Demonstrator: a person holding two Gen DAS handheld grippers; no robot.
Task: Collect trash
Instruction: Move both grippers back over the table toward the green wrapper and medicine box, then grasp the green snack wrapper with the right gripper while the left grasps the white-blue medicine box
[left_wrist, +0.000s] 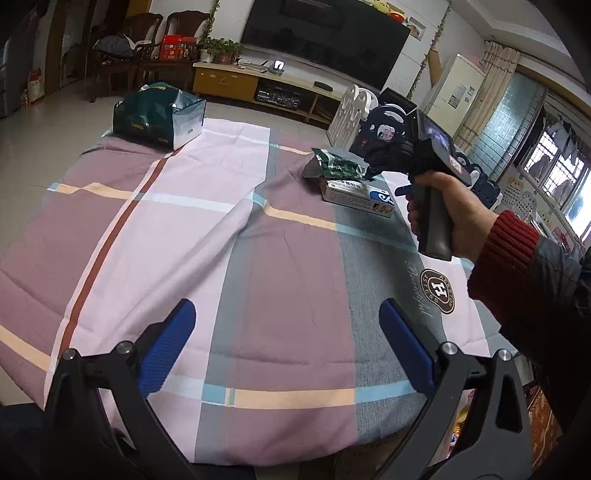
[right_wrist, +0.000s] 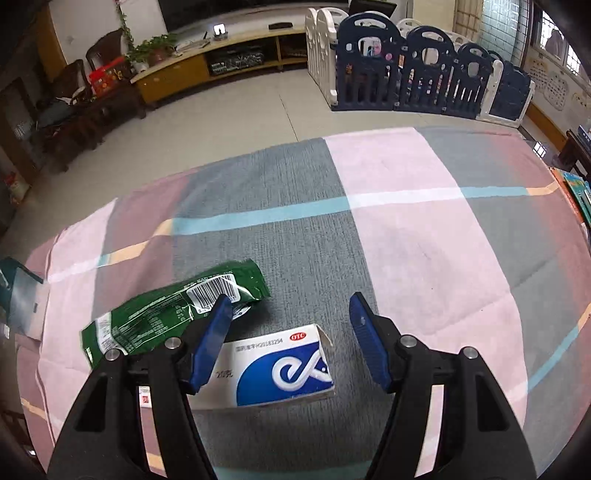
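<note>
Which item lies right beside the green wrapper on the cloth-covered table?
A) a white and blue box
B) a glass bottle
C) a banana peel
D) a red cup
A: the white and blue box rests against the green wrapper.

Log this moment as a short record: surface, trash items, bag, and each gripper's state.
surface: table under a patchwork cloth of pink, mauve and grey
trash items: green wrapper and white-and-blue medicine box, lying side by side
bag: dark green paper bag standing at the far left corner of the cloth
left gripper: open, nothing between the jaws, over bare cloth
right gripper: open, jaws above the box and wrapper, gripping neither
person: hand with a red cuff holds the right gripper's handle
</note>
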